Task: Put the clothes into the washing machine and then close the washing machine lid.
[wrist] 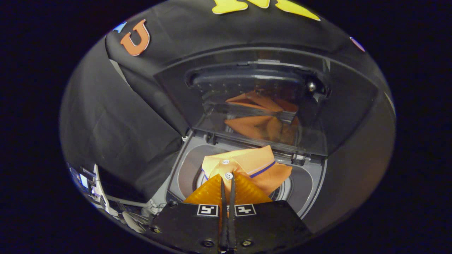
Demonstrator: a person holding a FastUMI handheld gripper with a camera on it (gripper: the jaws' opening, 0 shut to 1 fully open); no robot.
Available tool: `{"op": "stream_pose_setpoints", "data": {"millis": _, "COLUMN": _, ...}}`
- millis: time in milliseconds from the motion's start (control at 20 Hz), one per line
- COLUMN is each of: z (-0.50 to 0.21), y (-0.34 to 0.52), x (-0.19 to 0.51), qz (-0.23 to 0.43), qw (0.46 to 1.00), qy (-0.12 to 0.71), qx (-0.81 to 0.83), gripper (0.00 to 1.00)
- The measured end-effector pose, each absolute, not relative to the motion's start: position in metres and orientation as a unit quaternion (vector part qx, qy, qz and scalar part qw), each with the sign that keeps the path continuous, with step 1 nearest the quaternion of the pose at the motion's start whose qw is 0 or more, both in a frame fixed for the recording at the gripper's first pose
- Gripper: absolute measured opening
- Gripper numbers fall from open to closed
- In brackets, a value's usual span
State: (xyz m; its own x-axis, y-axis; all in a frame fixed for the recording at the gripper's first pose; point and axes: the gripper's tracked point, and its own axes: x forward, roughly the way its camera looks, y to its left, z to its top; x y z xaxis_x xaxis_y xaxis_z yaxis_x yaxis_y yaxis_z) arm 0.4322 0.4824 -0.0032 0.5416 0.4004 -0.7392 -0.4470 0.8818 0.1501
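An orange shirt [256, 165] with a blue-striped collar and white buttons hangs over the round drum opening [284, 192] of the top-loading washing machine [186, 165]. My gripper [227, 178] is shut on the shirt's button placket, and its fingers are pressed together just below a button. The cloth bunches up right ahead of the fingertips and hides most of the drum. The machine's lid [339, 102] stands upright at the back, and its glossy window mirrors the orange cloth.
Black cloth hangs to the left of the machine and behind it. A pile of cables and a small device [102, 192] lies low on the left, beside the machine's front corner. The machine's grey top deck rings the drum.
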Motion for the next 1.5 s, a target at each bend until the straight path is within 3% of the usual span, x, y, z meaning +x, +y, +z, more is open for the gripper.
{"op": "stream_pose_setpoints", "data": {"millis": 600, "z": -0.023, "y": 0.477, "x": 0.429, "qz": 0.209, "qw": 0.872, "qy": 0.439, "qx": -0.047, "gripper": 0.05}}
{"op": "stream_pose_setpoints", "data": {"millis": 850, "z": -0.022, "y": 0.473, "x": 0.426, "qz": 0.202, "qw": 0.879, "qy": 0.427, "qx": -0.058, "gripper": 0.87}}
{"op": "stream_pose_setpoints", "data": {"millis": 1500, "z": -0.001, "y": 0.463, "x": 0.418, "qz": 0.179, "qw": 0.901, "qy": 0.39, "qx": -0.059, "gripper": 0.86}}
